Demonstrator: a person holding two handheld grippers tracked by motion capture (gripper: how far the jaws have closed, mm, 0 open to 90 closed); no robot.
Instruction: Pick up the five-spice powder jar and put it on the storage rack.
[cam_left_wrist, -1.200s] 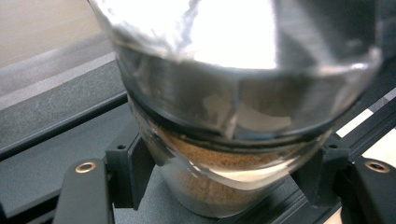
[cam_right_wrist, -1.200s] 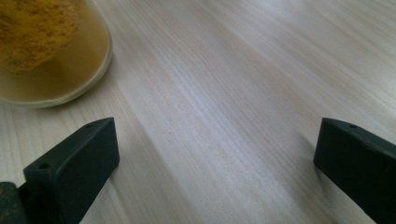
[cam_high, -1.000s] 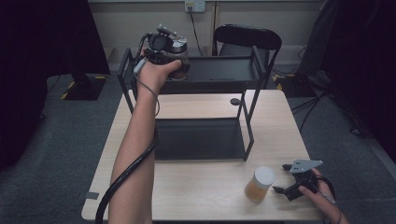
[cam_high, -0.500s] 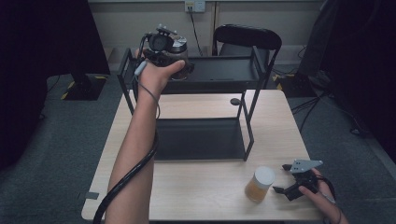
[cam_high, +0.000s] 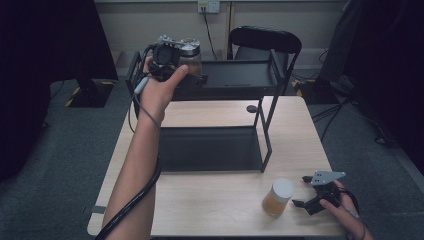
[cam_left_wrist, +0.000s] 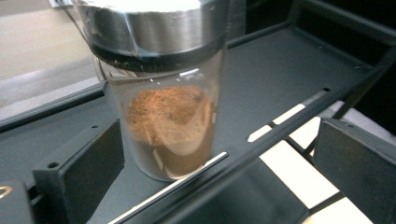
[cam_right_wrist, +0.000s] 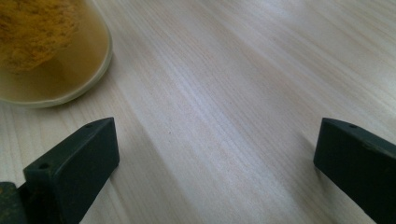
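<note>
A glass spice jar (cam_left_wrist: 163, 126) with a metal lid stands upright on the top shelf of the black metal rack (cam_high: 235, 80), near its left end, holding reddish-brown powder in its lower part. The left gripper (cam_high: 165, 55) sits just in front of it; its jaws have just been opening and now stand apart on either side of the jar without pressing it. A second jar (cam_high: 277, 197), white-lidded and filled with yellow-orange powder, stands on the wooden table (cam_high: 210, 210) near the front edge. Just beside it the right gripper (cam_high: 312, 192) rests with its jaws spread wide over bare wood.
</note>
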